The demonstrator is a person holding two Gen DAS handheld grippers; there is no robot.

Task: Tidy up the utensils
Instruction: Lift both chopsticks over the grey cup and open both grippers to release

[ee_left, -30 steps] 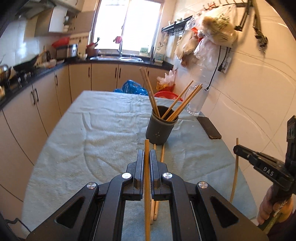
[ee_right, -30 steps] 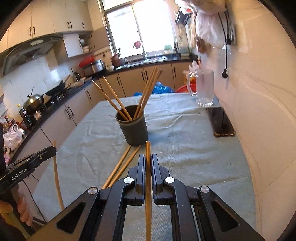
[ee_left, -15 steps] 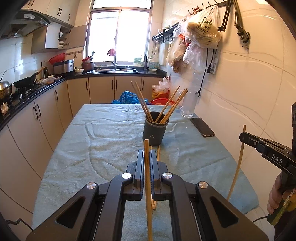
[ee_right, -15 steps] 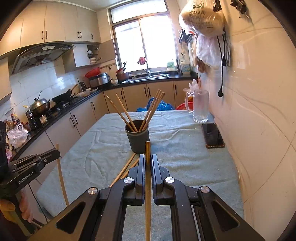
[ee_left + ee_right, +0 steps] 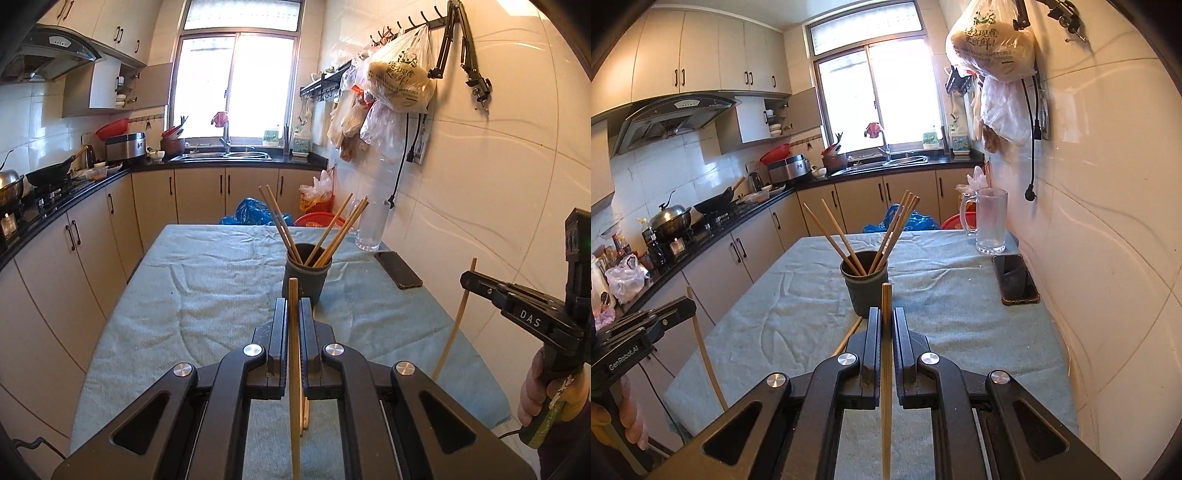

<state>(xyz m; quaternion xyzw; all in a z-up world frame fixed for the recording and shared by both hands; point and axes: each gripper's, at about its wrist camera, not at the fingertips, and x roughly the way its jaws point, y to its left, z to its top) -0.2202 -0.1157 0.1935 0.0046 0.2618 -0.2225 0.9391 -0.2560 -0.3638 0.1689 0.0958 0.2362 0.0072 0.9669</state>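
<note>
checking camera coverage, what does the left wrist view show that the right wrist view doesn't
Only the left wrist view shows the right gripper from the side, shut on a chopstick, and the hook rail. Only the right wrist view shows the left gripper from the side, the lidded pot and the glass mug's handle. Both share the dark cup of chopsticks, the phone, the teal cloth and a chopstick clamped in the camera's own gripper.

I hold both grippers level above the table's near edge, side by side and well apart. My left gripper point(image 5: 293, 317) is clamped on a chopstick point(image 5: 294, 369); my right gripper point(image 5: 885, 325) pinches another chopstick point(image 5: 886, 369). A hand point(image 5: 535, 391) grips the right handle.
</note>
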